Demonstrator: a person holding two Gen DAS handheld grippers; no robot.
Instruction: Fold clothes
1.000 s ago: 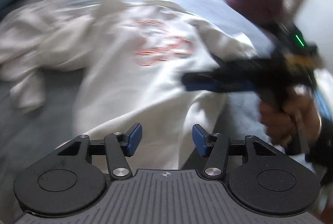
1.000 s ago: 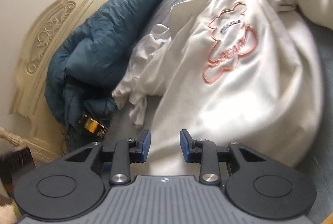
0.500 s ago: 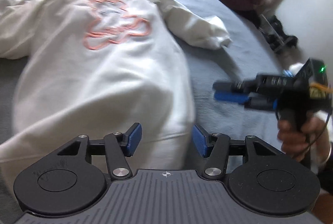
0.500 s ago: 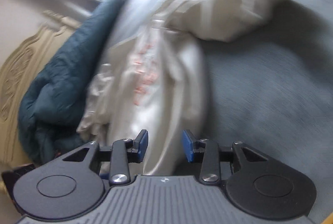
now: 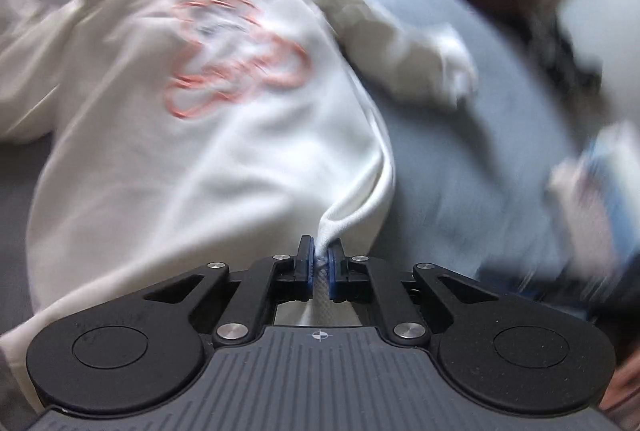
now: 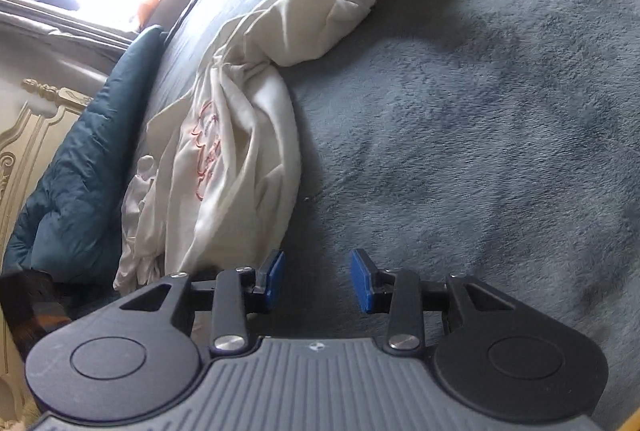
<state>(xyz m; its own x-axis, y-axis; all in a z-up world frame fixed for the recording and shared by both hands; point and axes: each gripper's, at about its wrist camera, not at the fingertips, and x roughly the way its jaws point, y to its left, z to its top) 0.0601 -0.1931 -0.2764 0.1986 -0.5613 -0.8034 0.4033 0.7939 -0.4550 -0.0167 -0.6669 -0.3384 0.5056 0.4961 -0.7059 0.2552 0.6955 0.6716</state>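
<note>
The left gripper (image 5: 319,255) pinches the hem of the shirt (image 5: 208,151), which lies rumpled on the bed (image 6: 460,103); the right gripper (image 6: 317,281) gapes empty beside it; spreading comes first, so it likely needs the other hem corner.

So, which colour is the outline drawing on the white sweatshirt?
Orange-red drawing on the sweatshirt, sharpest in the right wrist view.

Each black claw (image 5: 319,258) (image 6: 318,281) has blue pads, silver screws, ribbed grey housing.
</note>
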